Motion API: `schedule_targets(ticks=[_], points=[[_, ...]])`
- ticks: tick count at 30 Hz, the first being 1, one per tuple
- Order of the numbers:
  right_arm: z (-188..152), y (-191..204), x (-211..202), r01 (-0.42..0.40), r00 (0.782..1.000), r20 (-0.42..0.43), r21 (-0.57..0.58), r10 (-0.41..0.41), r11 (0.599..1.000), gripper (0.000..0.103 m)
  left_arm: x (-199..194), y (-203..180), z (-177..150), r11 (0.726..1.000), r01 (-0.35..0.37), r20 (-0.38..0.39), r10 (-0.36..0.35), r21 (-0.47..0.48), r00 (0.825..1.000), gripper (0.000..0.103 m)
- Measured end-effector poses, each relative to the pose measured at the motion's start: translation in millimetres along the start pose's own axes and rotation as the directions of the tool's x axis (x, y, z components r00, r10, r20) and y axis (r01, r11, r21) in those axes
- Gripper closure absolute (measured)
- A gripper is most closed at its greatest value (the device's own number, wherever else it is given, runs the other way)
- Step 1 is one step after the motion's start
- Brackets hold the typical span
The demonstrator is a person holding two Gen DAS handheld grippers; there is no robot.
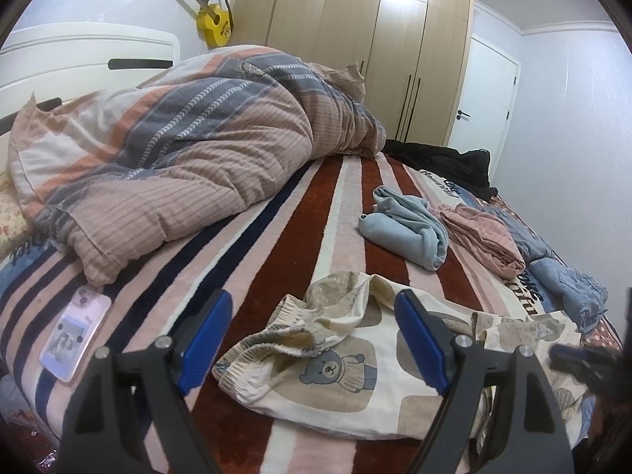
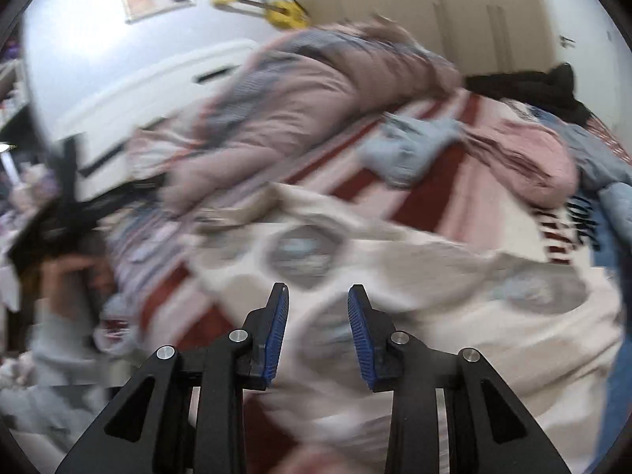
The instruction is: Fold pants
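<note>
Cream pants (image 1: 335, 363) with a bear print lie crumpled on the striped bed, elastic waistband toward the left. My left gripper (image 1: 312, 339) is wide open just above the waistband, one blue pad each side of it, holding nothing. The right wrist view is blurred by motion. There the same pants (image 2: 454, 296) spread below my right gripper (image 2: 318, 331), which is open and empty above the cloth. The left gripper (image 2: 59, 213) shows there as a dark shape at the left.
A bunched striped quilt (image 1: 177, 146) fills the back left of the bed. A pink phone (image 1: 75, 333) lies near the left edge. Light blue folded clothes (image 1: 407, 225), a pink garment (image 1: 482, 237) and denim (image 1: 568, 284) lie right. A wardrobe (image 1: 367, 39) stands behind.
</note>
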State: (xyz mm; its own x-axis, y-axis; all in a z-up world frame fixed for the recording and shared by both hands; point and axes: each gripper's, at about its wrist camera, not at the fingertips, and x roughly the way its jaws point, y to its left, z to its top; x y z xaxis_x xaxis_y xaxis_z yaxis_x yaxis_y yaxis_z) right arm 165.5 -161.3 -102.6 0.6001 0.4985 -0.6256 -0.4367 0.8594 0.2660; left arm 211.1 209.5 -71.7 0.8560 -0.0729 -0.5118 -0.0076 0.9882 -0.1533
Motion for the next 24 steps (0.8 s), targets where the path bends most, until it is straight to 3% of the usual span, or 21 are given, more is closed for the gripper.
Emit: schedule_targets(ticks=[2, 4, 7, 17, 22, 23, 24], points=[[9, -27, 17, 0.024, 0.998, -0.06, 0.041, -0.021, 0.999, 0.076, 0, -1, 1, 1.0, -0.005, 0.002, 0.005, 0.003, 1.0, 0.022], [15, -48, 36, 0.002, 0.991, -0.135, 0.088, 0.01, 0.996, 0.076, 1, -2, 3, 1.0, -0.008, 0.001, 0.008, 0.005, 1.0, 0.022], [22, -66, 57, -0.002, 0.983, -0.18, 0.117, 0.023, 0.993, 0.076, 3, -4, 4, 1.0, -0.013, -0.001, 0.013, 0.011, 1.0, 0.022], [58, -89, 120, -0.102, 0.973, -0.181, 0.228, 0.145, 0.968, 0.076, 18, -2, 2, 0.999, -0.036, -0.025, 0.036, 0.013, 0.999, 0.022], [67, -70, 105, -0.128, 0.974, -0.17, 0.118, 0.147, 0.985, 0.075, 21, -2, 1, 0.999, -0.035, -0.03, 0.035, 0.016, 0.999, 0.022], [67, -65, 103, -0.136, 0.972, -0.18, 0.083, 0.149, 0.987, 0.072, 22, -2, 1, 0.999, -0.032, -0.031, 0.032, 0.013, 0.999, 0.022], [69, -55, 102, -0.147, 0.967, -0.208, 0.005, 0.145, 0.989, 0.062, 22, -3, 1, 0.999, -0.029, -0.03, 0.029, 0.014, 0.999, 0.022]])
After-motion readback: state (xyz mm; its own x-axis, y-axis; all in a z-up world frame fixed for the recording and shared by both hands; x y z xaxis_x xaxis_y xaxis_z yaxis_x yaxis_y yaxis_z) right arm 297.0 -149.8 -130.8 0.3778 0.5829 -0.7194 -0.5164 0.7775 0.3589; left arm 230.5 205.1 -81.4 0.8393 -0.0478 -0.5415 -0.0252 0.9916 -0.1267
